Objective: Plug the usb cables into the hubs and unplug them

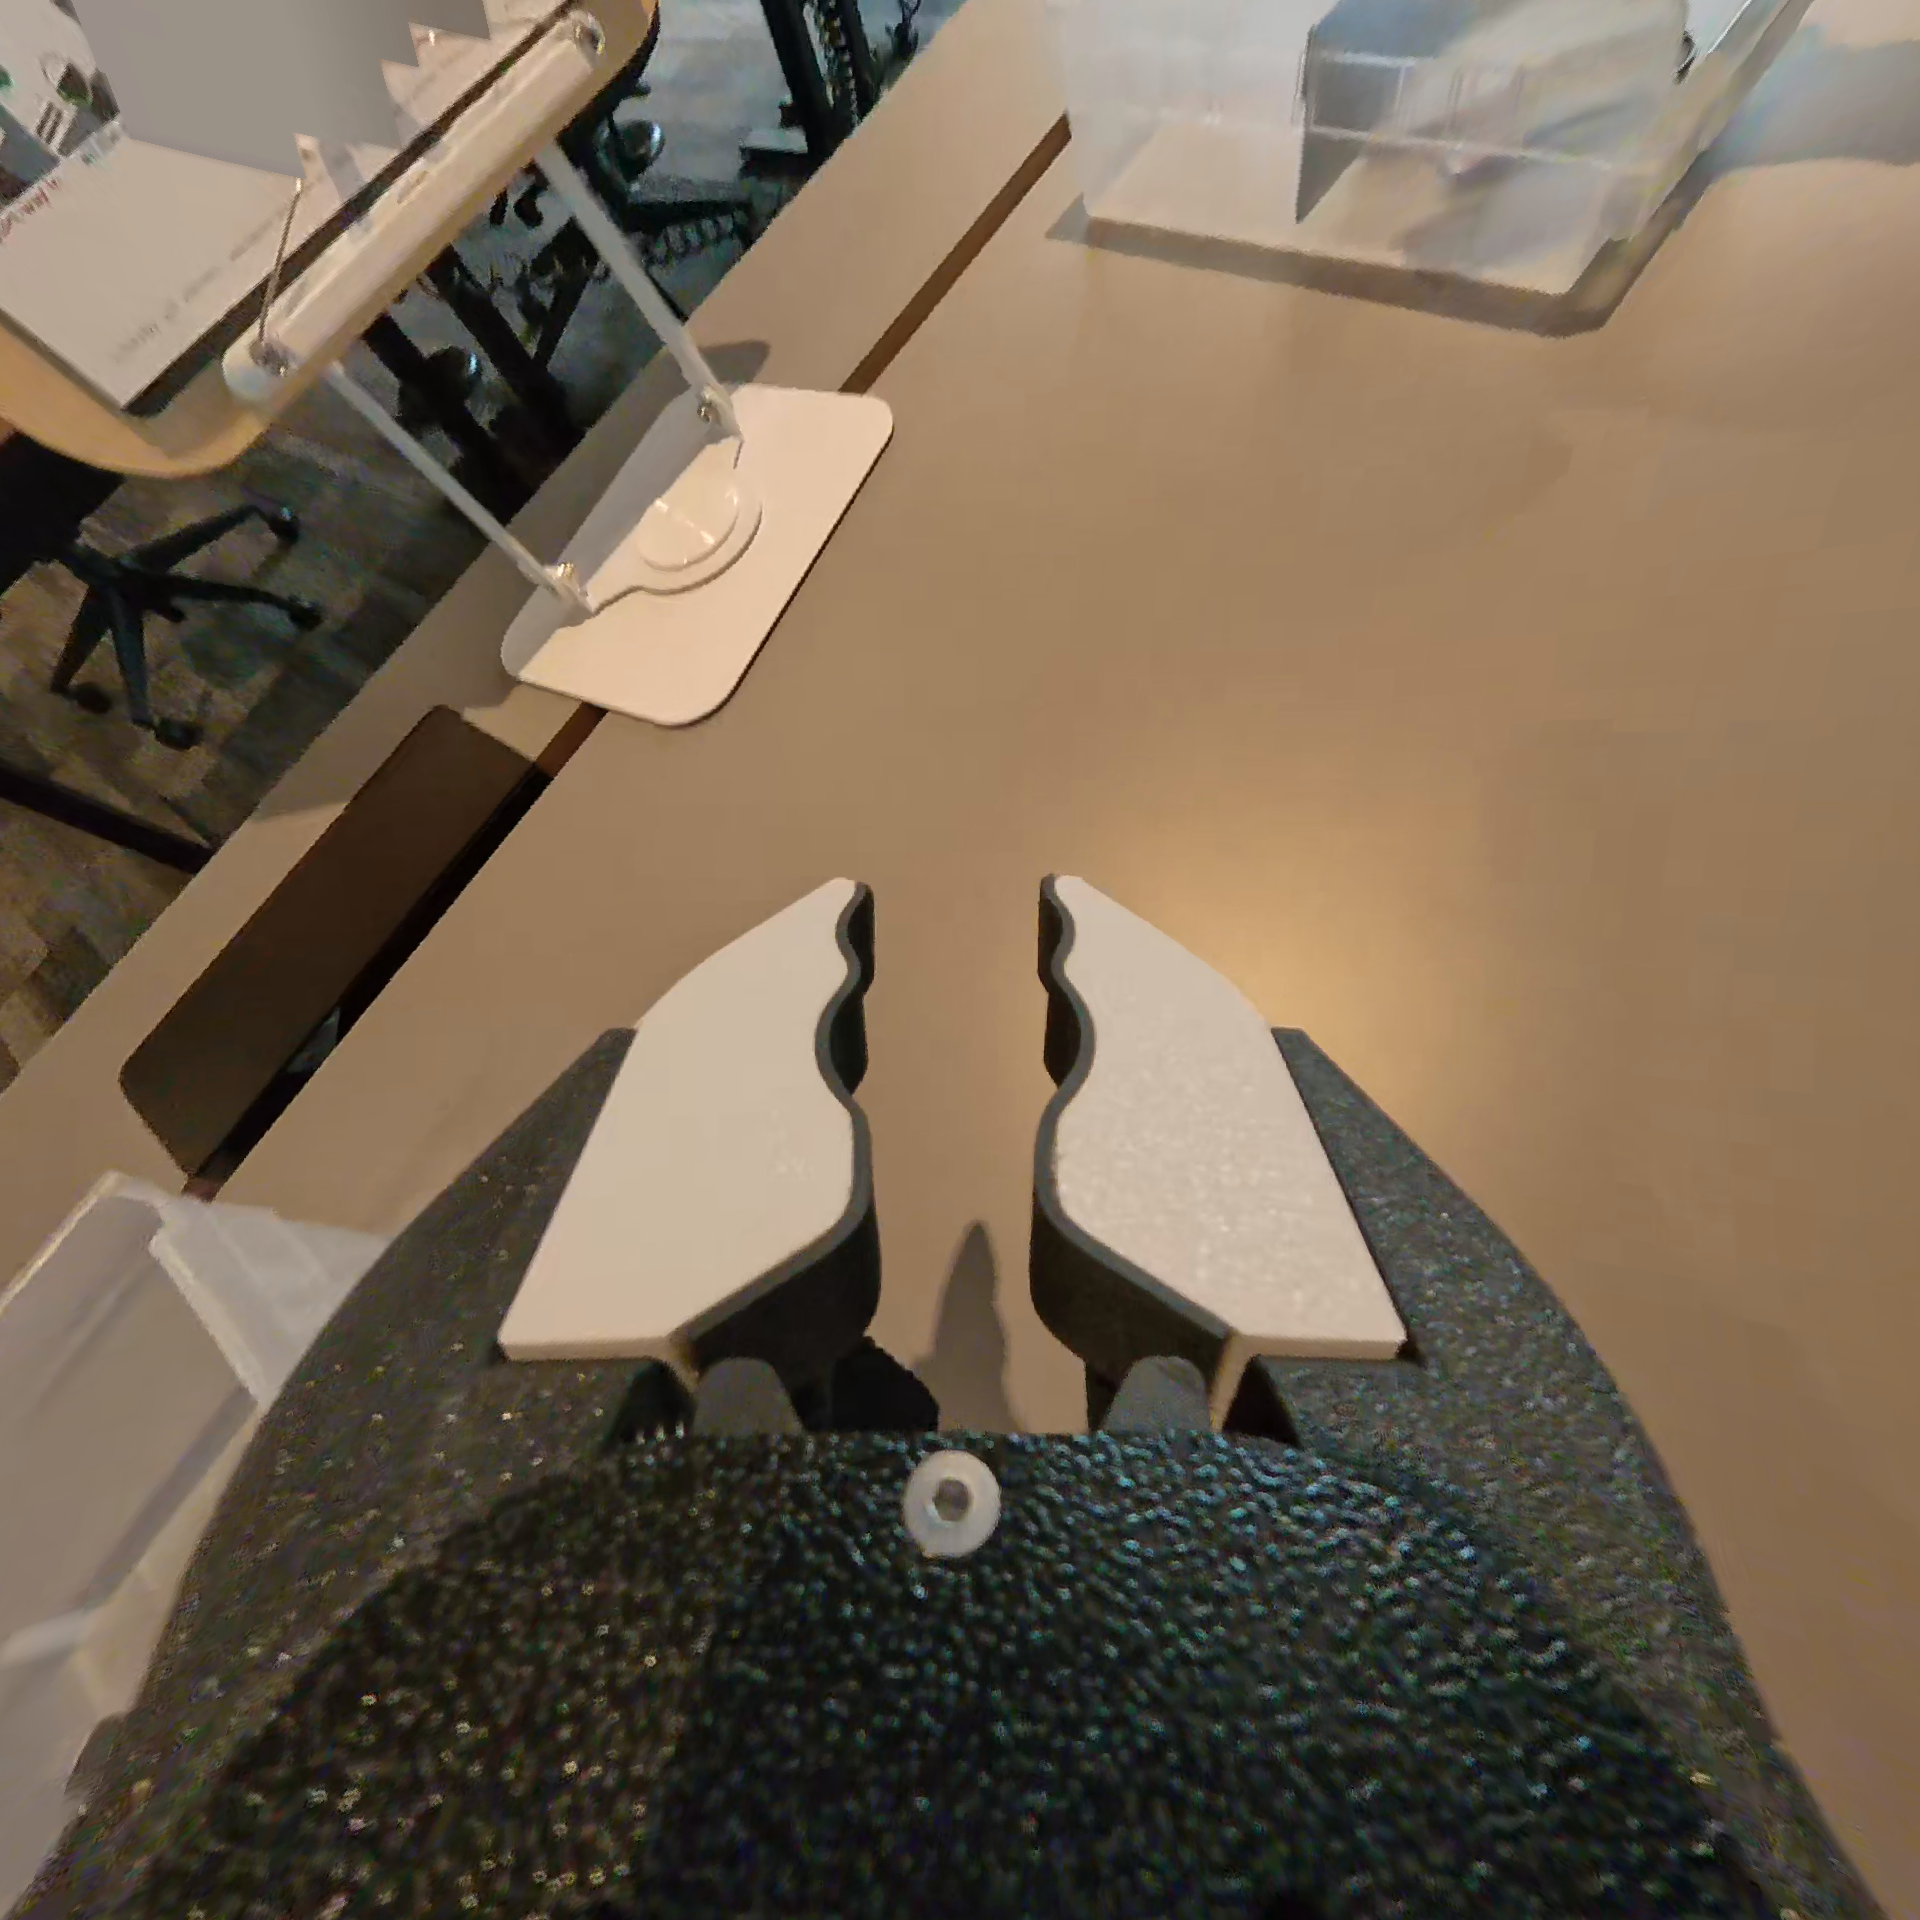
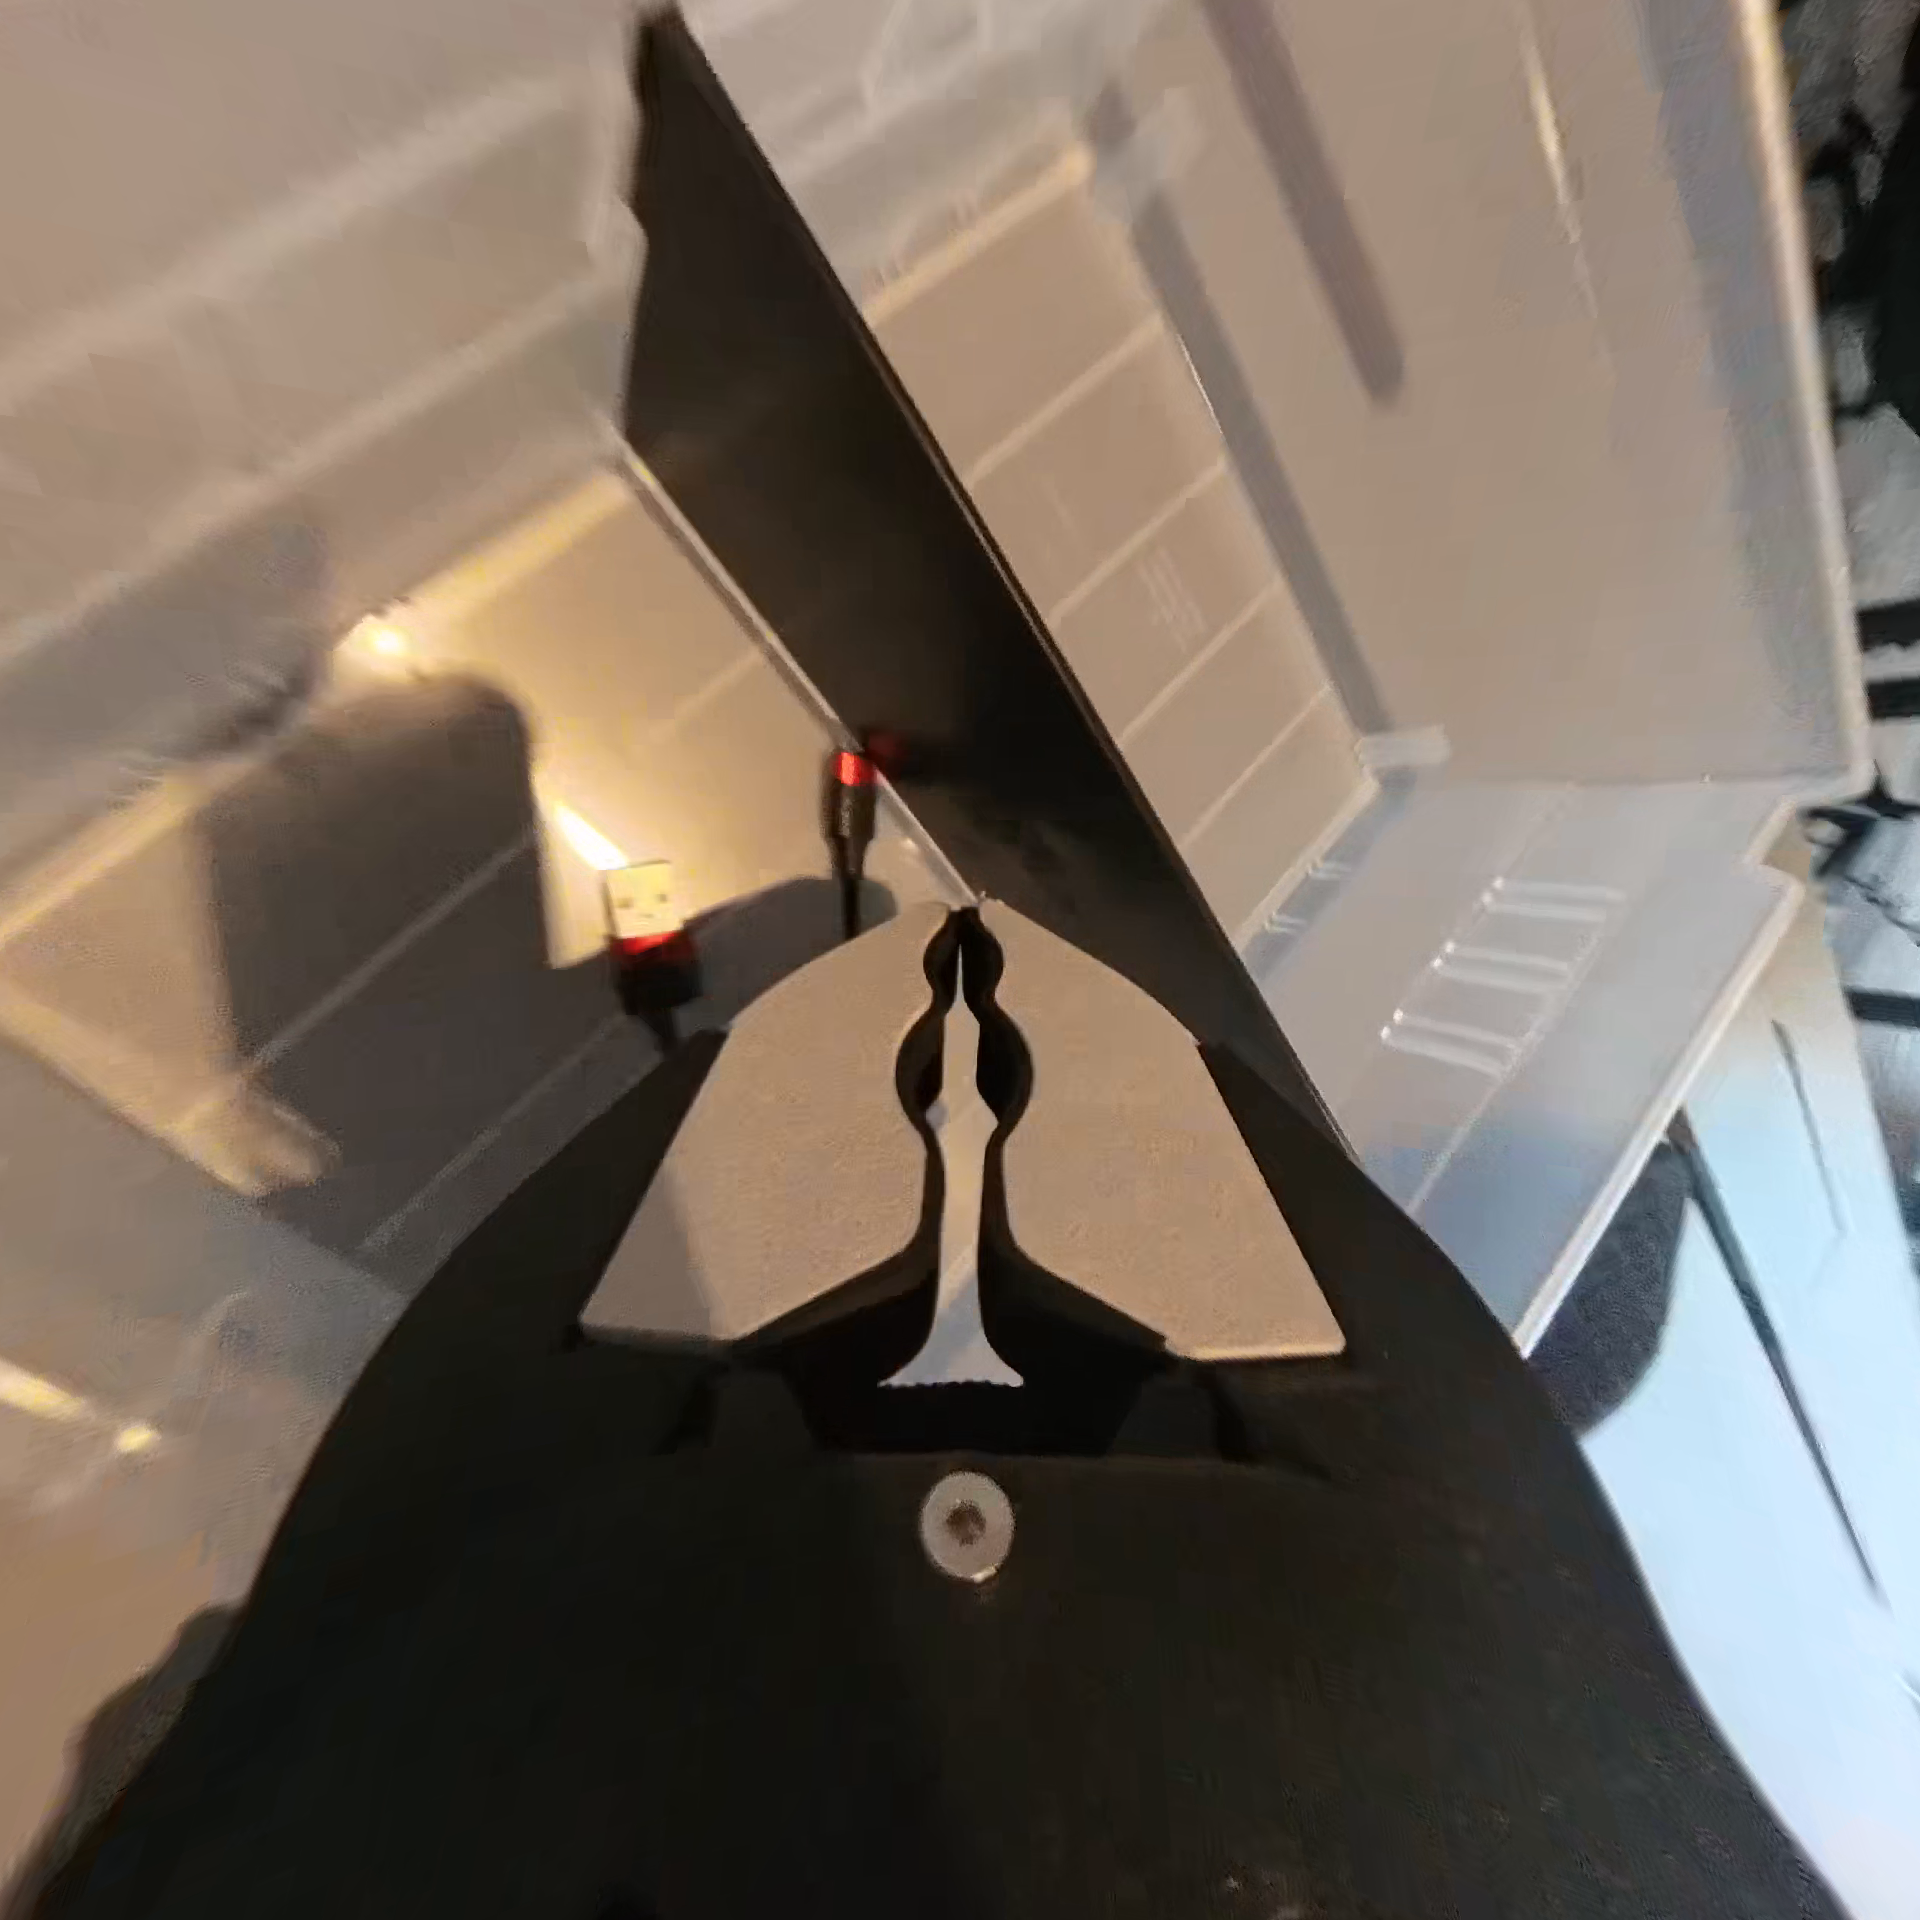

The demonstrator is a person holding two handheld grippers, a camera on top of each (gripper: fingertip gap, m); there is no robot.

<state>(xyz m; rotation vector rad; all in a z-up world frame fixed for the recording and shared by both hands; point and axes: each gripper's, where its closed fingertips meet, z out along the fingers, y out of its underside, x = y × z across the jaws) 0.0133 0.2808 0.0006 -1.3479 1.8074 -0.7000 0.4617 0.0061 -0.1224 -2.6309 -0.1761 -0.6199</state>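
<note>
My left gripper (image 1: 956,904) is open and empty, held above a bare tan table (image 1: 1351,727); no cable or hub shows in this view. My right gripper (image 2: 966,916) is shut, its tips at the lower edge of a glossy dark flat panel (image 2: 790,499) that stands tilted inside a clear plastic box (image 2: 1299,623). I cannot tell whether the tips pinch anything. A USB plug with a metal end and a red and black collar (image 2: 644,914) lies just left of the fingers. A second black and red plug (image 2: 850,805) rests against the panel's foot, its cable running behind my left finger.
A white lamp base (image 1: 717,561) with thin arms stands at the table's left edge. A clear box (image 1: 1455,177) sits at the far right, another (image 1: 114,1403) near left. The box's open lid (image 2: 1538,1039) lies right of my right gripper. Office chairs stand beyond the table. One gripper's finger ends stand about 55 cm off the other's.
</note>
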